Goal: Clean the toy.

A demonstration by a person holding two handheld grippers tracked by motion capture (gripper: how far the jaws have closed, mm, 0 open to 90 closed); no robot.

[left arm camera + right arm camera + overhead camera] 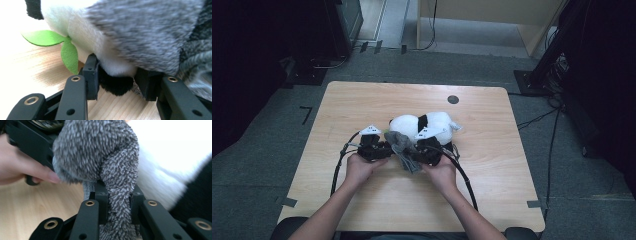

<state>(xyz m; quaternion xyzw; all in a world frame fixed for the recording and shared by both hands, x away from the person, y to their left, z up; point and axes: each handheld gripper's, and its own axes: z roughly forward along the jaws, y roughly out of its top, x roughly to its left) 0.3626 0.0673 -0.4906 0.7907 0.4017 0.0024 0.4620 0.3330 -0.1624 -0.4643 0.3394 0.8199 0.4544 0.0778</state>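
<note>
Pale wood tabletop [362,102] under everything, with the work bunched near centre. At nine o'clock of that bunch, left gripper [374,147], jaws part open around a black plush paw [116,85] of the panda toy [432,122]; seemingly pinning the toy in place rather than lifting it, though whether the pads truly press the paw cannot be told. Felt green leaf [50,38] poking out at ten o'clock in the left gripper view, flat on the wood. Between both tools, grey fuzzy cloth [402,145], draped against the toy's near side, shaggy and soft, twisted into a rope [120,182] where gripped. At three o'clock, right gripper [428,150], jaws closed down narrow on that twisted strand, probably to pull it taut across the toy. Toy itself white with a black band, lying on its side at twelve o'clock of both grippers.
</note>
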